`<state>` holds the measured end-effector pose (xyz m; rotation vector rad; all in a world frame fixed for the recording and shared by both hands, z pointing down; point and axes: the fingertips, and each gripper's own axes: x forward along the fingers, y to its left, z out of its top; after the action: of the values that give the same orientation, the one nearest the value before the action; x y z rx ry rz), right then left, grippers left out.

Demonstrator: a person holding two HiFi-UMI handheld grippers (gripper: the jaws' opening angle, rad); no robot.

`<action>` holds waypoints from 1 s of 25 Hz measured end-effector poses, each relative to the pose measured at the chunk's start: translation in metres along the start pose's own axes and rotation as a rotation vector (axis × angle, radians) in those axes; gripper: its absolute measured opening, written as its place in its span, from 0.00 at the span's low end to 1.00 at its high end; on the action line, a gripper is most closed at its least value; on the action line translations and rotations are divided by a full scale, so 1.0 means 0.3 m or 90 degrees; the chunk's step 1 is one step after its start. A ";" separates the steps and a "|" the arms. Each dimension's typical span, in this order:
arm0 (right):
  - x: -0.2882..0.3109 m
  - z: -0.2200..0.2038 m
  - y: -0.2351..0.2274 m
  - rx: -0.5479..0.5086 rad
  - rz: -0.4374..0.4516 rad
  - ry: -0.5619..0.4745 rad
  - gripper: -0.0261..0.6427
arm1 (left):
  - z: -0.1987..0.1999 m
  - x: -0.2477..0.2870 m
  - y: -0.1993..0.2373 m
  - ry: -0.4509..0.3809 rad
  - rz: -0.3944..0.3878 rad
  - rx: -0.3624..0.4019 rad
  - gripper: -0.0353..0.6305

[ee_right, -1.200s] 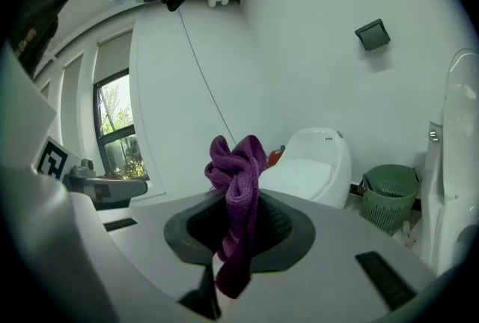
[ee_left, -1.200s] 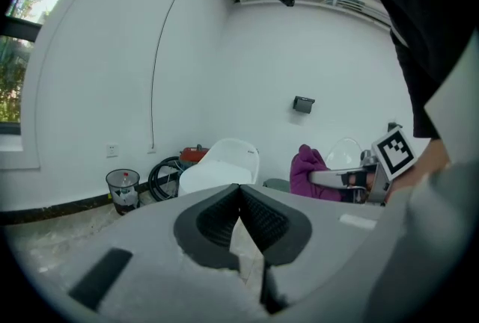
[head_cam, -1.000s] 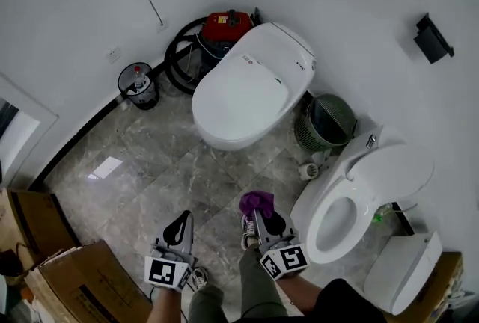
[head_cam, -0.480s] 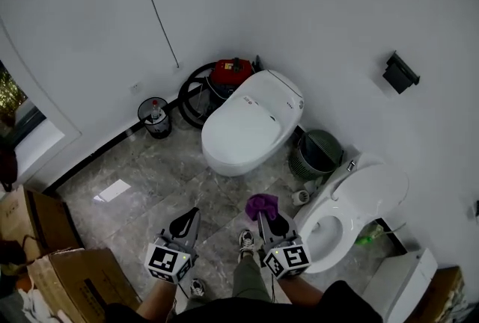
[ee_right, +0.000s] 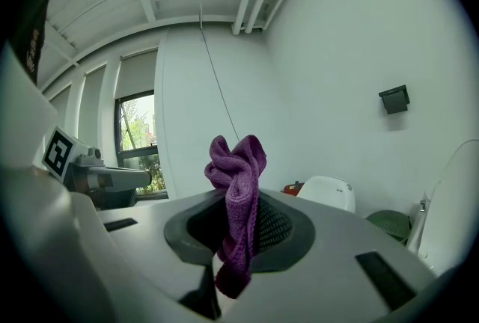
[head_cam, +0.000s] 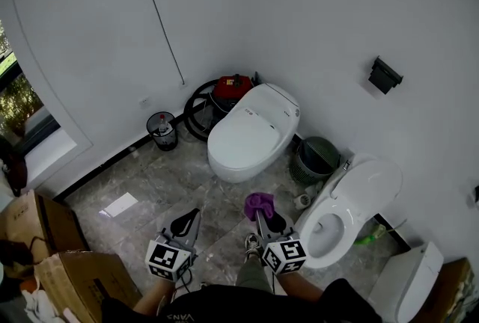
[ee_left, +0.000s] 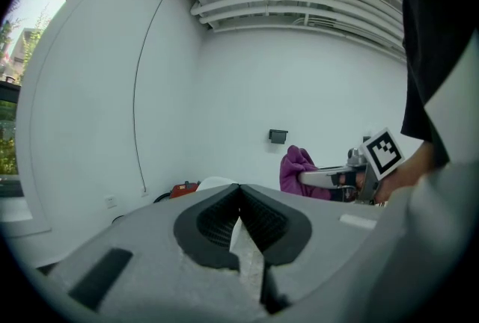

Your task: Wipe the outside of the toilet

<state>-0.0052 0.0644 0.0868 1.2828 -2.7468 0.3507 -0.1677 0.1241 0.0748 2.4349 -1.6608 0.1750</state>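
Between right gripper (ee_right: 241,218) jaws: purple cloth (ee_right: 238,164) pinched | left gripper (ee_left: 239,198) closed

A: A washroom, plainly: a white closed toilet (head_cam: 251,134) against the wall, grey marble floor (head_cam: 165,187) all round it.

B: And right of it a second toilet (head_cam: 340,217), lid up! Green bin (head_cam: 314,158) between the two.

A: Black bin (head_cam: 164,131) off to its left, red vacuum (head_cam: 232,86) with its hose tucked just behind.

B: Cardboard boxes (head_cam: 82,280) well in front, to the left, and bare pipes (ee_left: 299,4) overhead. A plain, utility sort of washroom.
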 end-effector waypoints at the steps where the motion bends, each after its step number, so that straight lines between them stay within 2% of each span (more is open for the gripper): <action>1: -0.006 -0.003 0.015 -0.003 0.001 0.003 0.13 | 0.004 -0.022 0.009 -0.004 0.005 0.005 0.05; 5: -0.019 -0.006 0.058 -0.009 0.003 0.017 0.13 | 0.019 -0.084 0.040 -0.012 0.022 0.014 0.06; 10: -0.023 -0.016 0.117 -0.020 0.007 0.024 0.13 | 0.019 -0.146 0.049 0.005 0.024 0.003 0.06; 15: -0.023 -0.026 0.177 -0.026 0.006 0.031 0.13 | 0.030 -0.201 0.068 -0.017 0.024 0.011 0.06; 25: -0.023 -0.040 0.230 -0.037 0.010 0.049 0.13 | 0.005 -0.283 0.098 -0.019 0.028 -0.012 0.05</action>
<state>-0.0537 0.1153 0.0856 1.2072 -2.6838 0.3126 -0.2262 0.1905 0.0589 2.3990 -1.7214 0.1295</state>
